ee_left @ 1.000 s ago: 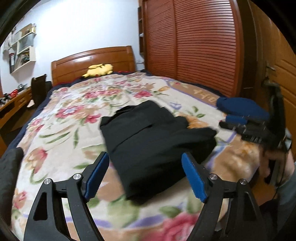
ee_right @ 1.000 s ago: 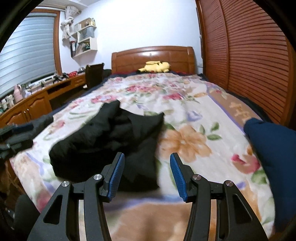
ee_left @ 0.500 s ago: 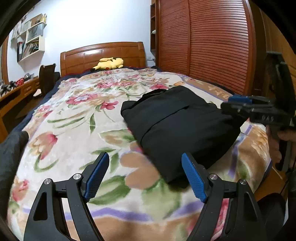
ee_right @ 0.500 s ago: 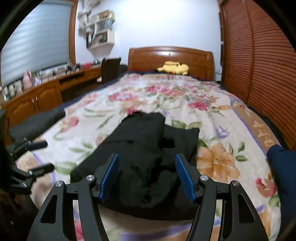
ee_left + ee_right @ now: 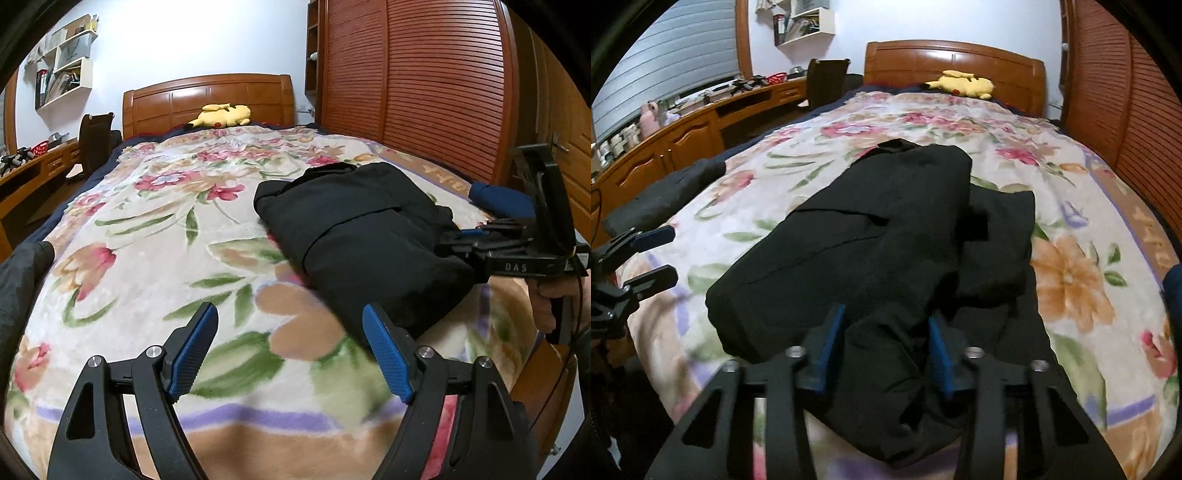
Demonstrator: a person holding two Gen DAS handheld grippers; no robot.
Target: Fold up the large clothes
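The bed (image 5: 147, 236) with a floral blanket carries a folded black garment (image 5: 886, 236) and a yellow plush (image 5: 221, 115).

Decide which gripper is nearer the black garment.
Right. The right gripper is closing around a bunched fold of the black garment; the left gripper hovers open over bare blanket beside it.

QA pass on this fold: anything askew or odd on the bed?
Yes. The black folded garment is uneven: a flap sticks out toward the slatted wardrobe side, and its near edge bunches between the closing right gripper.
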